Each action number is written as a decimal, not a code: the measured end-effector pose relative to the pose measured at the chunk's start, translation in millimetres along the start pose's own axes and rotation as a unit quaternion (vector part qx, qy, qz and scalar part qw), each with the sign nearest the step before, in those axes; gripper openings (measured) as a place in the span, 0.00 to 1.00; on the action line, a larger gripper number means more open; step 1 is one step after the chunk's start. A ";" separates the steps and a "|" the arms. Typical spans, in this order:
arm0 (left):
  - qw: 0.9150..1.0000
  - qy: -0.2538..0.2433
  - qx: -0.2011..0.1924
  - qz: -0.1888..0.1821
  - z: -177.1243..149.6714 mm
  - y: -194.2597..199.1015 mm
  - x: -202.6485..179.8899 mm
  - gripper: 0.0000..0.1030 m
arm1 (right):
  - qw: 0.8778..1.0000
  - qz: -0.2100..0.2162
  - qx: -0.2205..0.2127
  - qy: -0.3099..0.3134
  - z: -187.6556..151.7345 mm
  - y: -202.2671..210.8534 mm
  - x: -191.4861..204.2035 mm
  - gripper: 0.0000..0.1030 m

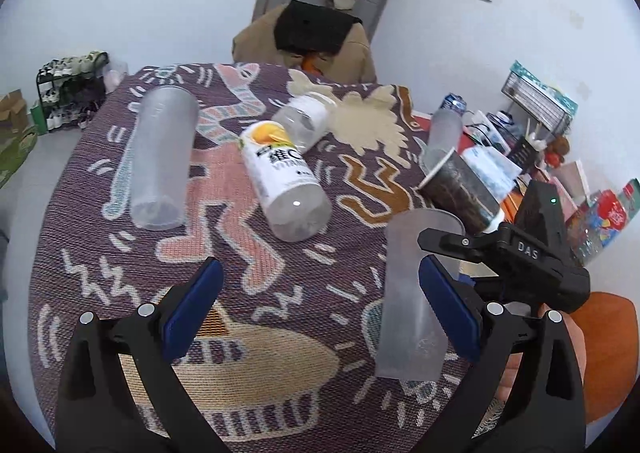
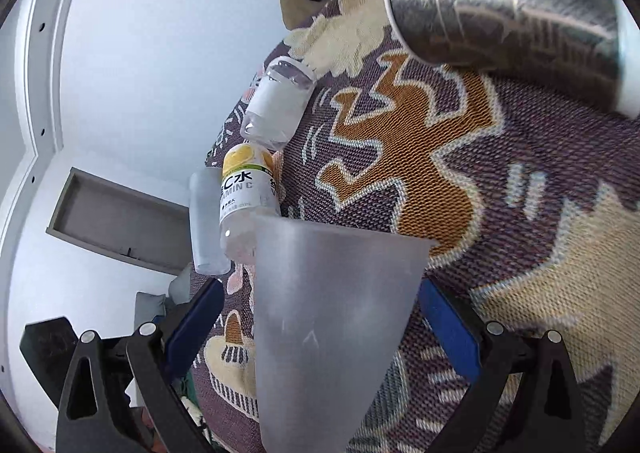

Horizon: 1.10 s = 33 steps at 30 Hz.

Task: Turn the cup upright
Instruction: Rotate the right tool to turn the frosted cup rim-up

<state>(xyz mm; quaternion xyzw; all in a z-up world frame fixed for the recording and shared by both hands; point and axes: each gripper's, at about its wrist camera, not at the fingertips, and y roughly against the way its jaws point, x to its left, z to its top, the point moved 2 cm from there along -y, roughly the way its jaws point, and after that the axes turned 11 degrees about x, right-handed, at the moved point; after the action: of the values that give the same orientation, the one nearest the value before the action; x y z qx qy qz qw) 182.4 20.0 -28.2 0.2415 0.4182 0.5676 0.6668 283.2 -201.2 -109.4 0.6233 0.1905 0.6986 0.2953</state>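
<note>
Room lies free ahead of the open left hand-held gripper (image 1: 320, 317) on the patterned tabletop (image 1: 280, 285). Frosted cup (image 2: 328, 317) sits between the right hand-held gripper (image 2: 320, 317) pads, contact unclear, long axis along its fingers, wide end forward.

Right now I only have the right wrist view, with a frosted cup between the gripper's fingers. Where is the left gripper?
Observer: The left gripper is open and holds nothing; the frosted cup is at its right side.
Operator: Is the other frosted cup upright?
Observer: No, the tall frosted cup lies on its side.
Operator: Anything behind the dark cup?
Observer: Yes, a frosted bottle with a blue cap shows just beyond the dark cup.
</note>
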 end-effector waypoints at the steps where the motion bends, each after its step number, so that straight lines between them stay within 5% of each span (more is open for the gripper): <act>1: 1.000 0.003 -0.002 0.002 0.3 1.8 1.7 0.94 | 1.000 0.001 0.003 -0.002 3.6 -3.5 -0.2 0.93; 4: 1.000 0.008 -0.005 0.004 -0.3 4.7 3.7 0.94 | 1.000 0.007 0.012 -0.008 9.9 -11.7 -2.1 0.92; 5: 1.000 0.007 -0.005 0.004 -0.5 5.4 3.2 0.94 | 1.000 0.010 0.010 -0.009 11.3 -11.4 -2.8 0.89; 6: 1.000 0.005 -0.006 0.004 -0.6 6.4 2.2 0.94 | 1.000 0.006 0.009 -0.011 12.9 -11.2 -4.1 0.75; 14: 1.000 -0.004 -0.009 0.002 -2.4 7.2 -3.6 0.94 | 0.999 0.027 -0.021 0.035 -2.1 18.5 5.8 0.73; 20: 1.000 -0.003 -0.014 -0.002 -3.0 9.2 -5.0 0.94 | 0.990 -0.009 -0.080 0.116 -21.2 55.6 37.6 0.72; 24: 1.000 0.000 -0.016 -0.003 -4.5 10.4 -3.3 0.94 | 0.977 -0.046 -0.117 0.172 -33.3 71.1 58.7 0.72; 33: 1.000 0.005 -0.021 -0.003 -8.3 14.6 4.3 0.94 | 0.921 -0.144 -0.180 0.315 -58.3 65.6 95.2 0.72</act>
<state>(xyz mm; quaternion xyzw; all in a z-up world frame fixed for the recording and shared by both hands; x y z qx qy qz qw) 167.4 26.3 -22.2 0.2233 0.4101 0.5758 0.6711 209.8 -182.8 -4.4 0.2735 0.2323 0.8313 0.4244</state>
